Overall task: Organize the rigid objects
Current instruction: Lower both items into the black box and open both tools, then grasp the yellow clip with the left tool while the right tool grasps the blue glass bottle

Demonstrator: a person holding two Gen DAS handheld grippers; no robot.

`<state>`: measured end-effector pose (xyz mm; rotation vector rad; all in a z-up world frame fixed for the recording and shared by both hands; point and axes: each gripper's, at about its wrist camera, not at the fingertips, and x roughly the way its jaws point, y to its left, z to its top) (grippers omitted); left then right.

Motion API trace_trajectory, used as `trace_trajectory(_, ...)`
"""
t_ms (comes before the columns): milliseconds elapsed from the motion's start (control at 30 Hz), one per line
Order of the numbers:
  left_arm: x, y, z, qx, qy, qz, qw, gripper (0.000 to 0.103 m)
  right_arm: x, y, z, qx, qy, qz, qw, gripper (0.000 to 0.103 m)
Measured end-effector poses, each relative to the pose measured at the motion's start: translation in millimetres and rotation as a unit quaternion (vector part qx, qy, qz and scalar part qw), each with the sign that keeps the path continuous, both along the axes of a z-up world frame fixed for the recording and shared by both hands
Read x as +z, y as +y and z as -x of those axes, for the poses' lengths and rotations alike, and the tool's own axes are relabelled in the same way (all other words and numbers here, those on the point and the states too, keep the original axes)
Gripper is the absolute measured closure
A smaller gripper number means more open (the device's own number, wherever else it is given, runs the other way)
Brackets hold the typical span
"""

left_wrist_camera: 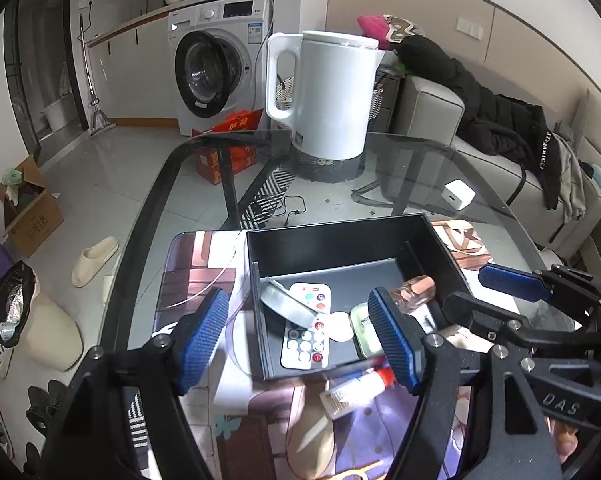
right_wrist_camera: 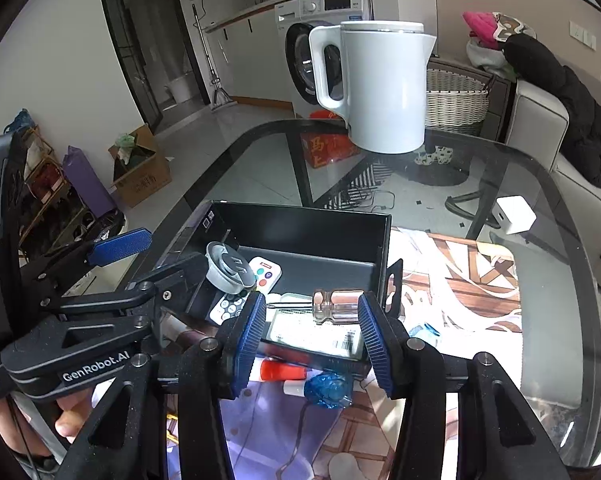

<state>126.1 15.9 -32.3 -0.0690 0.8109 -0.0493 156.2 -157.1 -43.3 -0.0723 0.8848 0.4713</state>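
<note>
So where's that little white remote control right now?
The remote control lies inside the black box on its left side, partly under a round grey lid, between the left claw's fingers in its view.

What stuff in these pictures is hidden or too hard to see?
- Remote control, left wrist view: the round grey lid lies over its top buttons, and the button marks are too small to read.
- White tube, left wrist view: blurred, label unreadable, its red end partly behind a left hand-held gripper finger.
- Blue bottle, right wrist view: only partly visible between the right hand-held gripper fingers.
- Black box, both views: near wall hidden behind the fingers.
</note>
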Motion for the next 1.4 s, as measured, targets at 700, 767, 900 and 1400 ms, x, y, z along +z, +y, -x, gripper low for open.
trace_trajectory(700, -36, -41, 61, -0.202, 0.125, -0.052, 0.9702, 0.018, -31, -9, 24, 0.058, 0.078, 0.059, 0.994, 0.06)
trace_trajectory(767, -46, -48, 68, -0.217, 0.137, -0.069, 0.9642, 0.018, -39, -6, 22, 0.058, 0.085, 0.061, 0.993, 0.06)
trace_trajectory(900, -57, -56, 77, -0.233, 0.152, -0.088, 0.9567, 0.018, -53, -2, 14, 0.057, 0.102, 0.056, 0.992, 0.06)
trace_trajectory(1400, -77, -53, 73, -0.221, 0.184, -0.094, 0.9531, 0.078, -69, 13, 4, 0.071, 0.106, 0.062, 0.99, 0.06)
